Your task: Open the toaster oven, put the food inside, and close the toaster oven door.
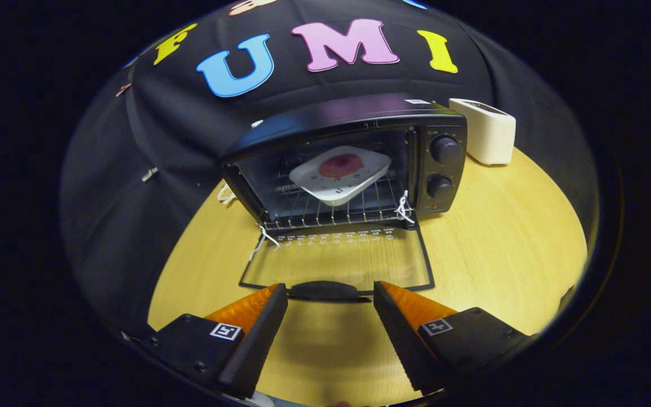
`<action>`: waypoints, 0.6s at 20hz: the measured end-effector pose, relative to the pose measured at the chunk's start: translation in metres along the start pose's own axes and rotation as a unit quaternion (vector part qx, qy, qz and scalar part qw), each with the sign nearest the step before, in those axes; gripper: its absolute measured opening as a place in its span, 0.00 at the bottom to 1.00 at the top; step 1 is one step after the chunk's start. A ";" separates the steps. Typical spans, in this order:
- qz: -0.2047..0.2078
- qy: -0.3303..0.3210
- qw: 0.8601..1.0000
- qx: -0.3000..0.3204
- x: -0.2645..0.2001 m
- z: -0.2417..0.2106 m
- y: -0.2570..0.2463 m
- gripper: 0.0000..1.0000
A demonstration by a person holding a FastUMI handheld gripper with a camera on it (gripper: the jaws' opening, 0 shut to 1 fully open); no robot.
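Note:
A black toaster oven (pixel 354 161) stands on the wooden table (pixel 506 237) with its glass door (pixel 339 257) folded down flat towards me. Inside, on the wire rack (pixel 331 212), rests a white square plate (pixel 341 174) carrying a round reddish piece of food (pixel 341 165). The door's black handle (pixel 325 290) lies just ahead of my fingertips. My gripper (pixel 330 294) is open, its fingers spread to either side of the handle, with nothing pressed between them.
A cream-coloured box-shaped appliance (pixel 486 131) sits behind and to the right of the oven. Two black knobs (pixel 444 150) are on the oven's right panel. White strings (pixel 403 208) hang at the door hinges. Black cloth walls the booth behind.

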State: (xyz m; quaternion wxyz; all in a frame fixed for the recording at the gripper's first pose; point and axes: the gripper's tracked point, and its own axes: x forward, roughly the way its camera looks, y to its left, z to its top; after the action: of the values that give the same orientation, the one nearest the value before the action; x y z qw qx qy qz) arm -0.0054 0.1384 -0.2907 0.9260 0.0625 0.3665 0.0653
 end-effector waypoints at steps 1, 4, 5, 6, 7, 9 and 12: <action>-0.013 0.007 1.000 -0.013 0.002 -0.007 -0.005 0.99; -0.040 0.034 0.998 -0.045 0.011 -0.031 -0.014 0.99; -0.048 0.041 0.997 -0.053 0.016 -0.039 -0.016 0.99; -0.054 0.048 0.996 -0.060 0.019 -0.045 -0.017 0.99; -0.059 0.055 0.995 -0.066 0.023 -0.051 -0.018 0.99; -0.067 0.068 0.993 -0.070 0.031 -0.061 -0.018 0.99; -0.076 0.071 0.992 -0.075 0.042 -0.065 -0.016 0.99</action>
State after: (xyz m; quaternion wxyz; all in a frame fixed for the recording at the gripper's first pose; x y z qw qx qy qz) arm -0.0183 0.1338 -0.3681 0.9022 -0.0401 0.4287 0.0258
